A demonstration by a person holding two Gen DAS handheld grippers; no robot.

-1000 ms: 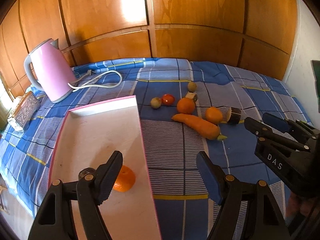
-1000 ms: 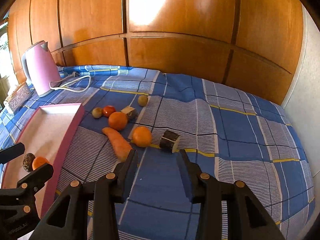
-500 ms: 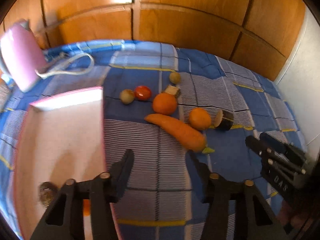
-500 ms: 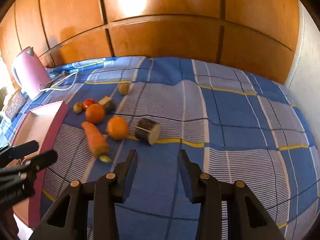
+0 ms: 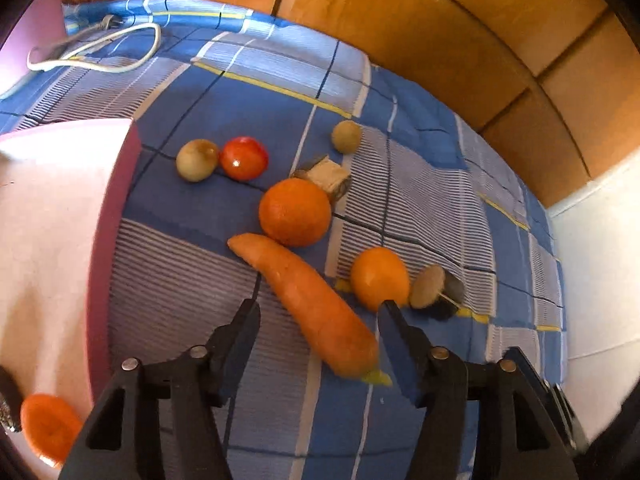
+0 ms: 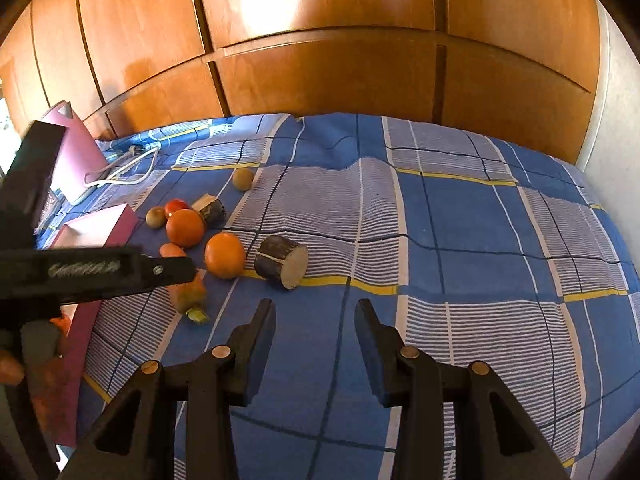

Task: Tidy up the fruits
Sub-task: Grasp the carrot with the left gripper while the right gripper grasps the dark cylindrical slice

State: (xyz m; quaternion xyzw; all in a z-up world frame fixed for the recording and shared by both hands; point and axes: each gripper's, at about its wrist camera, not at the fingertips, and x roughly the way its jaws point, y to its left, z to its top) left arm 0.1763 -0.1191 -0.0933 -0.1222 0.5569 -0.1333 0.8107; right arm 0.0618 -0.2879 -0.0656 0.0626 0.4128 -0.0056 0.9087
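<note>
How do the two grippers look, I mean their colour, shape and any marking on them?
Both are black plastic. The left gripper and the right gripper each have two flat, tapering fingers with blue pads on their inner faces, joined to angular arms by round silver pivot pins. In the right wrist view, the side of the left gripper carries pale lettering, too blurred to read. No cables or sleeves show.

Bed (image 6: 460, 216) with a blue plaid sheet, stuff all over it

Carrot (image 5: 308, 300), two oranges (image 5: 295, 212), tomato (image 5: 243, 159), pink tray (image 5: 108, 216), pink kettle (image 6: 76, 160) lying on it.
</note>
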